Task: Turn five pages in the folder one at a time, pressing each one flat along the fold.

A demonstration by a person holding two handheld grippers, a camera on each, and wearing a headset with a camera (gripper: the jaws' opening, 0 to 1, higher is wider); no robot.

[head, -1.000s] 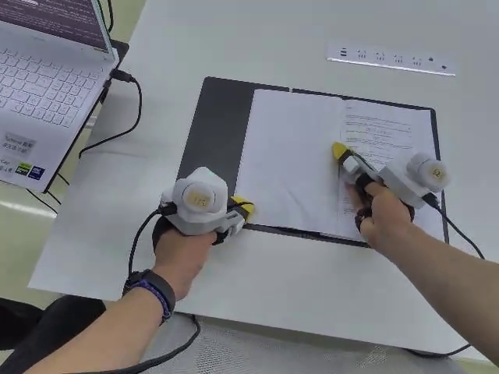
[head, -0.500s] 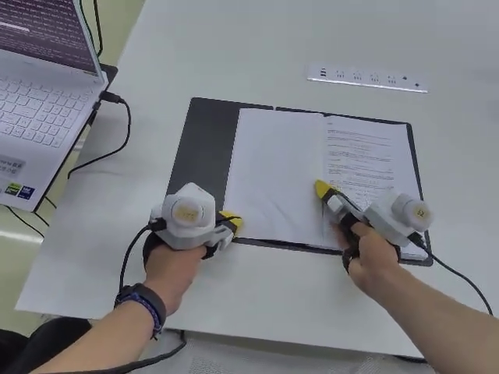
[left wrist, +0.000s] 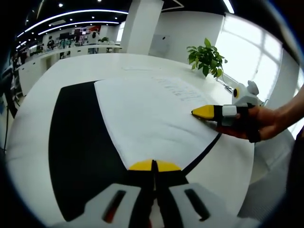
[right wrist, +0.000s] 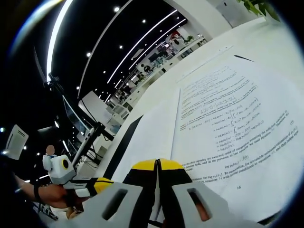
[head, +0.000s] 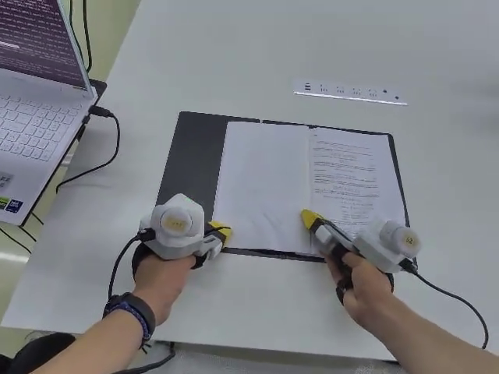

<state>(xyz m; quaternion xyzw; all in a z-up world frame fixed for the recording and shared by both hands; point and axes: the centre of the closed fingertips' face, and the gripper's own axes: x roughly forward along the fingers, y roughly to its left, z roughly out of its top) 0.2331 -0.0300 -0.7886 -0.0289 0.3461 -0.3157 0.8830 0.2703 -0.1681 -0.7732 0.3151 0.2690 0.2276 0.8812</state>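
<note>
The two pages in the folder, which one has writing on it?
The right-hand page has the writing: it is covered in lines of small printed text. The left-hand page is plain white, with nothing on it.

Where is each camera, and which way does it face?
Head view: on the headset, down at the folder; left hand, right hand, left gripper, right gripper.
Left gripper view: on that gripper, across the blank page; shut jaws.
Right gripper view: on that gripper, over the printed page; shut jaws.
Shared: each gripper view shows the other gripper.
</note>
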